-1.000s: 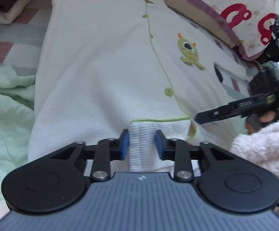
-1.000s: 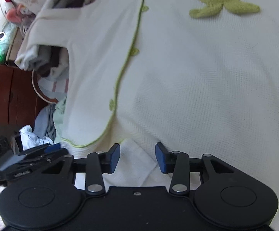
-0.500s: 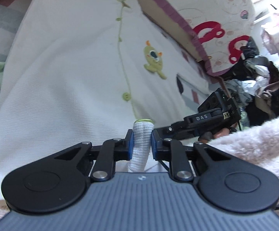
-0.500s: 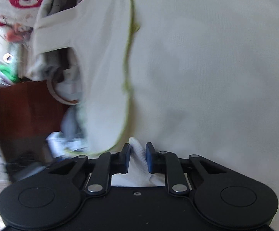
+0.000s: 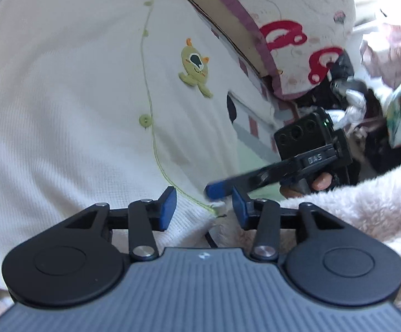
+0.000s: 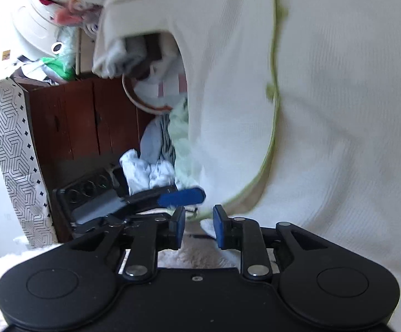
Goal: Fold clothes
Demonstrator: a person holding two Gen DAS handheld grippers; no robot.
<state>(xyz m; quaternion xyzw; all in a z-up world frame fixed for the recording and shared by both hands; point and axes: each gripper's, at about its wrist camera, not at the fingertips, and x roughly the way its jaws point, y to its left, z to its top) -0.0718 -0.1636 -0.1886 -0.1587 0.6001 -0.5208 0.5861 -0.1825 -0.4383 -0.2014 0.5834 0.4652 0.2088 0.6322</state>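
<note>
One white baby garment (image 5: 70, 105) with green trim lies spread out, its long axis running near to far, collar far. One green monster patch (image 5: 194, 69) sits right of the buttons; two, perhaps three, are visible. Both tongs, left gripper (image 5: 203, 207) and right gripper (image 6: 199, 225), are released at the near hem.

Garment (image 6: 338, 110) cut by frame top/right, green trim (image 6: 273, 88) motion-blurred.

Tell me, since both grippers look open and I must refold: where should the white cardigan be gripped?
Judging by its pose, grip the white cardigan at the green-trimmed hem corner, coming from its bottom edge: that edge lies free between the left gripper's open jaws.
</note>
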